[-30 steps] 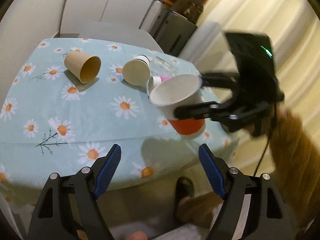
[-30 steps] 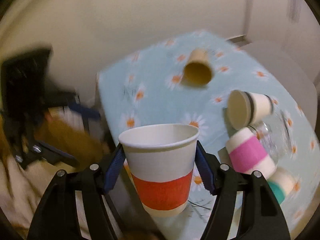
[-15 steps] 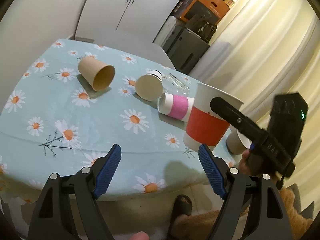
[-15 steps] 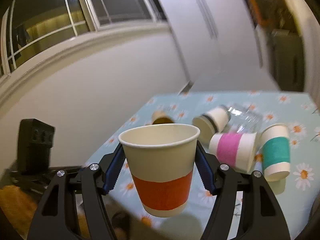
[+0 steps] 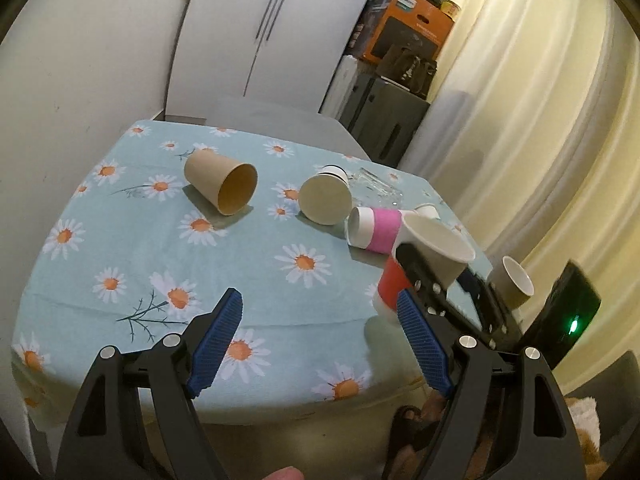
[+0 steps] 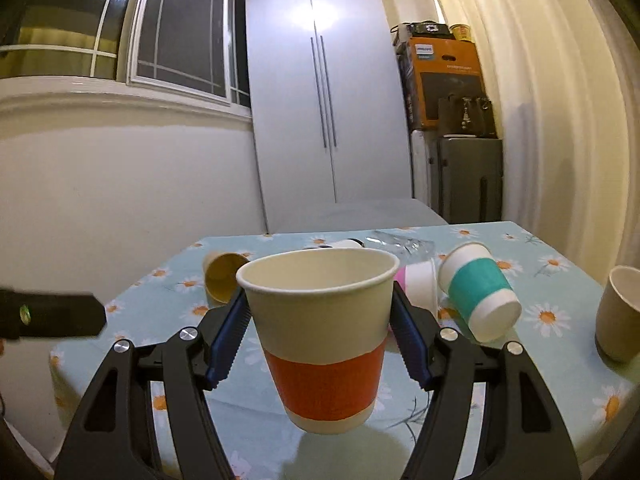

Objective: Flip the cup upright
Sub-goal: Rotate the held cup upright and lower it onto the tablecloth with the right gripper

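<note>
The red-banded paper cup (image 6: 320, 344) is sitting mouth-up between the blue pads of the right tool (image 6: 320, 336), which is clamped on its sides, above the near edge of the worktop (image 6: 568, 248); whether its base is touching the daisy-print cloth I cannot tell. What is showing of its inside is looking bare; the bottom is out of sight. In the left wrist view the same cup (image 5: 424, 256) is appearing at the right edge of the worktop (image 5: 120, 240), partly covered by the black fingers of the right tool (image 5: 436, 276).

The left tool (image 5: 320, 344) is hanging over the near edge of the cloth with its pads wide apart, gripping nothing.

Seven containers are showing in all. One brown cup (image 5: 220, 186) is lying on its side, open mouth toward the camera, nothing visible inside. One cream cup with a dark band (image 5: 326, 196) is lying on its side too. One pink-banded cup (image 5: 374, 228) is lying just beside the red one. One teal-banded cup (image 6: 478, 294) is lying tilted, bottom toward the camera. One grey-brown cup (image 6: 618, 312) is standing upright at the right, cut off by the picture edge. One clear glass (image 6: 404, 245) is lying behind them, hard to make out.
</note>
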Demonstrator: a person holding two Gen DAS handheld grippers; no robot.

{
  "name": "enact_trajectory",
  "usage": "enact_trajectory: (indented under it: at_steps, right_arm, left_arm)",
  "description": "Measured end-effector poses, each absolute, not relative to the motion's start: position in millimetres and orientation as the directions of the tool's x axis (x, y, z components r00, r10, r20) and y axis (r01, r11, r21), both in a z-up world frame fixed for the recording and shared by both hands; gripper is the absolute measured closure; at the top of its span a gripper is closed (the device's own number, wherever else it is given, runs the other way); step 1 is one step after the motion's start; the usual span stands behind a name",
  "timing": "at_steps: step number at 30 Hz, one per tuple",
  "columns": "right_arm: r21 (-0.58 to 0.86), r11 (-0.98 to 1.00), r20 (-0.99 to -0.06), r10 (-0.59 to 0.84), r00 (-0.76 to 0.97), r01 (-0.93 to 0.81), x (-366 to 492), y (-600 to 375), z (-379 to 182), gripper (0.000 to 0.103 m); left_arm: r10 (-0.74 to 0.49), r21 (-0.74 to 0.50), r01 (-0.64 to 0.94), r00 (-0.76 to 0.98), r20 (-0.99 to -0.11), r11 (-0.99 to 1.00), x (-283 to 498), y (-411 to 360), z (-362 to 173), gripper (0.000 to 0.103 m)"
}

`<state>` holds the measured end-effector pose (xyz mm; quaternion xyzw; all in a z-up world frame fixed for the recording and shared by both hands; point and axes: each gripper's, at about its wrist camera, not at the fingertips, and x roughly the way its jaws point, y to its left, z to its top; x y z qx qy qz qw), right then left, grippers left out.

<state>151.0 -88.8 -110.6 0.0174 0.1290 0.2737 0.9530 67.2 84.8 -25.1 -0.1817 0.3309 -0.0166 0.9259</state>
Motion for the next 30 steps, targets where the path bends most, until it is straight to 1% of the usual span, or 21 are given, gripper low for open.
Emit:
enact_trajectory:
  at_steps: [5, 9, 15, 25, 30]
  right_arm:
    - [0.066, 0.884, -0.208, 0.465, 0.861, -0.462, 140, -91, -124, 0.036]
    - [0.070, 0.887, -0.202, 0.461, 0.864, -0.457, 137, -87, -136, 0.036]
    - [0.076, 0.895, -0.200, 0.446, 0.872, -0.440, 135, -82, -143, 0.036]
    - [0.068, 0.899, -0.211, 0.437, 0.874, -0.433, 132, -81, -145, 0.035]
    - [0.097, 0.900, -0.245, 0.436, 0.866, -0.425, 138, -85, -150, 0.033]
  left_arm:
    - [-0.137, -0.358, -0.108, 0.793, -0.594, 0.927, 70, 90, -25, 0.025]
    - [-0.122, -0.383, -0.133, 0.810, -0.573, 0.914, 70, 97, -22, 0.025]
    - [-0.085, -0.341, -0.140, 0.818, -0.568, 0.929, 69, 95, -18, 0.025]
    - [-0.093, -0.341, -0.129, 0.821, -0.564, 0.931, 72, 94, -18, 0.025]
    - [-0.090, -0.344, -0.132, 0.824, -0.559, 0.930, 72, 96, -18, 0.025]
